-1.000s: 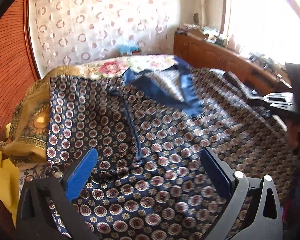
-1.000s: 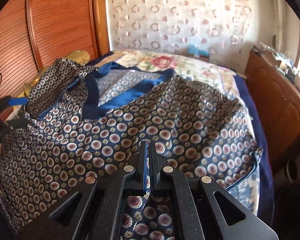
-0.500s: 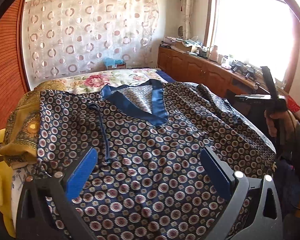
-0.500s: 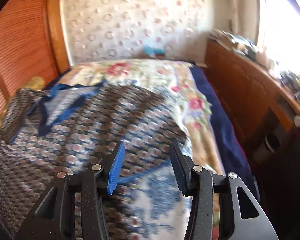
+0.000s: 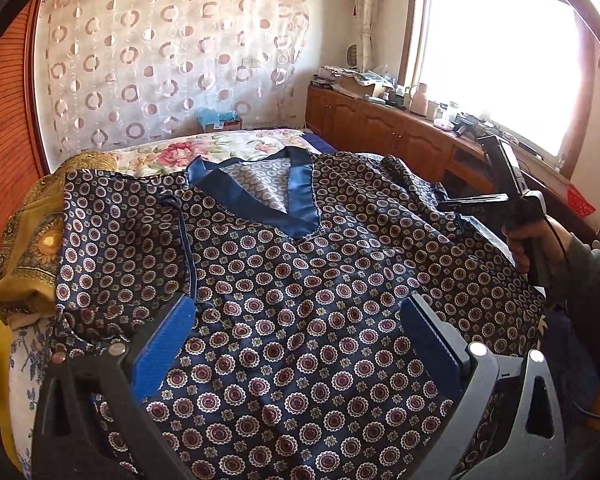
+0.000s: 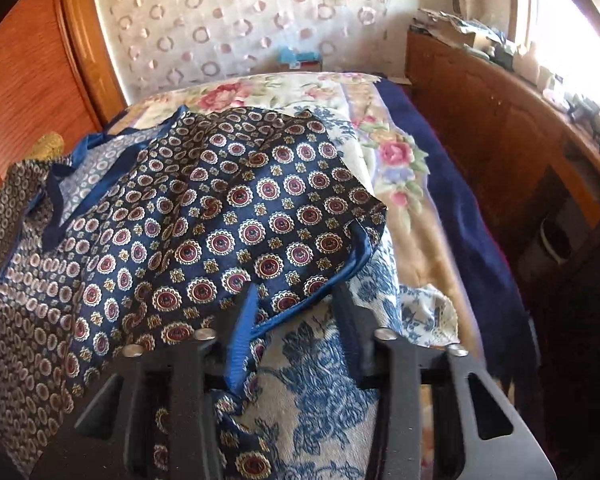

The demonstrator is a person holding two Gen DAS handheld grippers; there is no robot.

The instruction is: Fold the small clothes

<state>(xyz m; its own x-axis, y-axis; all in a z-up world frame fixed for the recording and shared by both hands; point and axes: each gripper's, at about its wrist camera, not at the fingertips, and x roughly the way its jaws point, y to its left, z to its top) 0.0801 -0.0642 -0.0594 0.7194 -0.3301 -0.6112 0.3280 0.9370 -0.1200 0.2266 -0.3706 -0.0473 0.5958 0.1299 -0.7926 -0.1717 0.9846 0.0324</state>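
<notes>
A navy top with red-and-cream medallions and a blue satin V-neck lies spread front-up on the bed. My left gripper is open and empty above its lower middle. In the right wrist view the top lies left of centre, its blue-trimmed sleeve edge between my fingers. My right gripper is open over that edge, holding nothing. It also shows in the left wrist view, at the top's right side.
The bed carries a floral spread and a blue-on-white cloth. Ochre and yellow cloths lie at the left edge. A wooden cabinet with clutter runs along the right under a window. A wooden headboard stands at the left.
My right gripper opened and let go of the top, then swung to the sleeve edge at the right. My left gripper stayed open and rose and levelled above the top.
</notes>
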